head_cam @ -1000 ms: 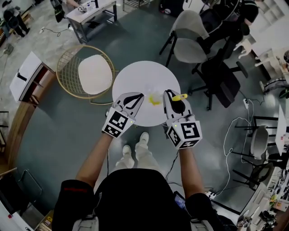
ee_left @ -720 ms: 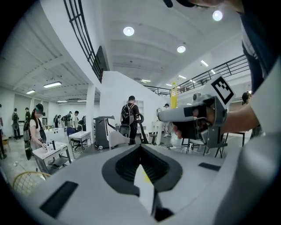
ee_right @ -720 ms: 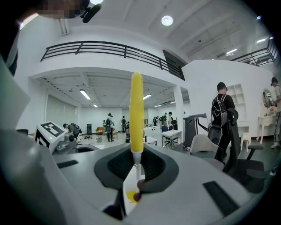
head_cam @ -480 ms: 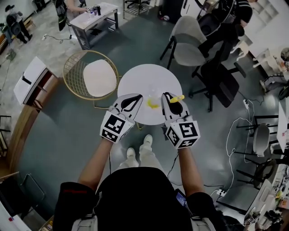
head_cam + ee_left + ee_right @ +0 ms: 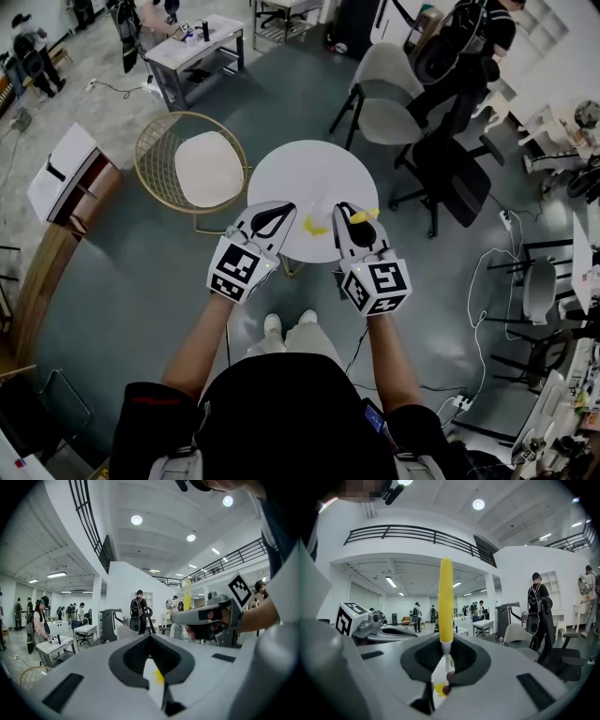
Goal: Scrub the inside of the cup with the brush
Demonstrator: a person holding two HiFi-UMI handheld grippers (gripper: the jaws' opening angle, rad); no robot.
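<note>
Closest in, low centre of the head view, the cubes (image 5: 377,286) just show black-and-white square markers. The left gripper (image 5: 284,210) has its jaws pressed together on nothing, and the right gripper (image 5: 347,211) is clamped on the brush (image 5: 446,599), yellow handle standing straight up above the jaws in the right gripper view. Just past them the clear cup (image 5: 316,225), faint with yellow at its bottom, sits on the round white table (image 5: 309,169) between both grippers, with a gold wire chair (image 5: 192,159) upper left and a black office chair (image 5: 450,173) upper right.

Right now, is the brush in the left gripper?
No, the yellow-handled brush stands clamped in the right gripper.
</note>
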